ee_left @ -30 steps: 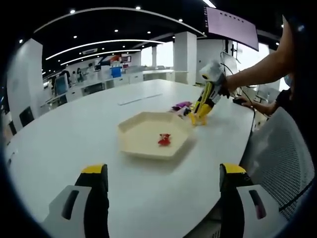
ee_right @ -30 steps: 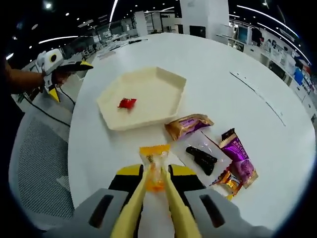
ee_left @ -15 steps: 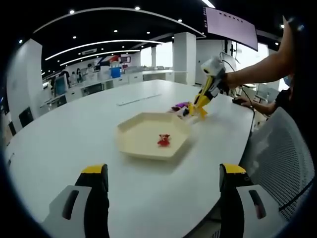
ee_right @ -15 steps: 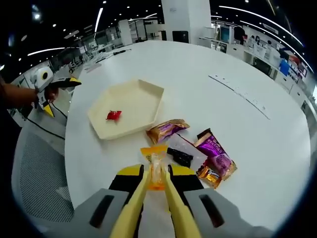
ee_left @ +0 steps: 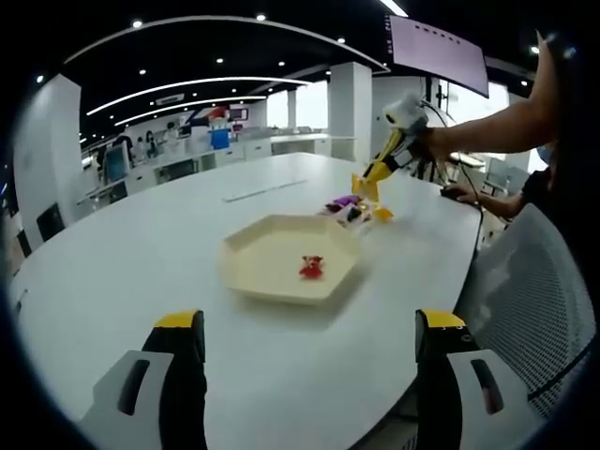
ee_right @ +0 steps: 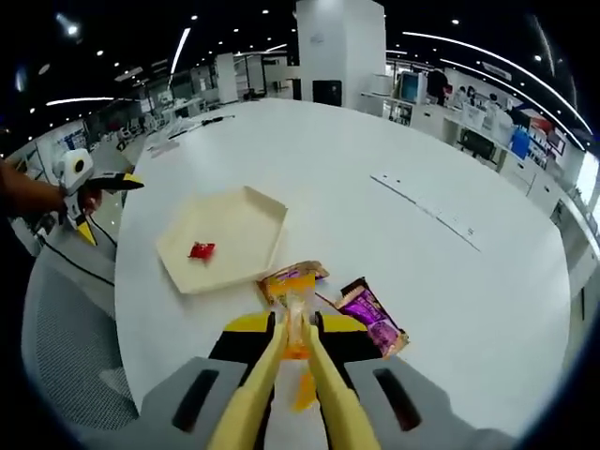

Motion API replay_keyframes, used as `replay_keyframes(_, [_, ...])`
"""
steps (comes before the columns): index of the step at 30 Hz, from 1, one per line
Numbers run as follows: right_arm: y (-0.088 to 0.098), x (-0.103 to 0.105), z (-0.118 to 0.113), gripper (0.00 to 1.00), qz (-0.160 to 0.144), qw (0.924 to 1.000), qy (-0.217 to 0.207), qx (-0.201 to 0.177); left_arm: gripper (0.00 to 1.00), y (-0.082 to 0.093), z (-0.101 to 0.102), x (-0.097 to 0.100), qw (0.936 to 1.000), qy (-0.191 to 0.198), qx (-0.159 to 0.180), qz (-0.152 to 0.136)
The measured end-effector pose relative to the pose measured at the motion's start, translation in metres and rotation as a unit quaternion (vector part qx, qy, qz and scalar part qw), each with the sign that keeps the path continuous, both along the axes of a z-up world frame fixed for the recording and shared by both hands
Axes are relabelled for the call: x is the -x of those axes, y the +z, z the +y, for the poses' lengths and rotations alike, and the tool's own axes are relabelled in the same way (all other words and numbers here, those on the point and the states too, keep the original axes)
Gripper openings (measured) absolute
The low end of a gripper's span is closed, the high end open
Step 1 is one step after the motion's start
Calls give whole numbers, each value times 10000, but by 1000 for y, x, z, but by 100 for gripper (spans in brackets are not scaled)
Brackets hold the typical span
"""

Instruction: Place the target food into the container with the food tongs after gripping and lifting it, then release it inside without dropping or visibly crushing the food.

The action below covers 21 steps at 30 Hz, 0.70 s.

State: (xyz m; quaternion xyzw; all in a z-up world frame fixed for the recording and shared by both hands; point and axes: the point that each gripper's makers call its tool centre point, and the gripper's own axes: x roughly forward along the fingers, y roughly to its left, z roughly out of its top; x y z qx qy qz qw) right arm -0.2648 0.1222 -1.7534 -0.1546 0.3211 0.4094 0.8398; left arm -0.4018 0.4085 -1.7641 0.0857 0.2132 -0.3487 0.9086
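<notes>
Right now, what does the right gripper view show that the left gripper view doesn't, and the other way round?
The right gripper view gives the close look: the right gripper is shut on yellow plastic tongs, which pinch a clear, orange-ended snack packet. The left gripper view gives the left gripper, its jaws wide open and holding nothing, and a wall screen. Both share the cream hexagonal tray holding one red wrapped piece, a loose purple wrapper beside it, and the round white table.
</notes>
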Motion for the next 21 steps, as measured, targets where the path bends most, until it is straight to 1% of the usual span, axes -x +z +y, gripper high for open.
replay_keyframes(4, [6,-3,2,16,-105,9999,-9,-10,89,0,0,0,10000,9,7,-13])
replay_keyframes(13, [13,-2,18,17,-149,9998,103,-82,89,2,1,-1,10000,22,28,-30])
replay_keyframes(15, [14,-3,24,17,-169,9997,153,-107,89,2,1,-1,10000,29,30,-30])
replay_keyframes(21, [18,-4,51,17,-214,9992,292,-183,89,3,1,-1,10000,34,41,-44])
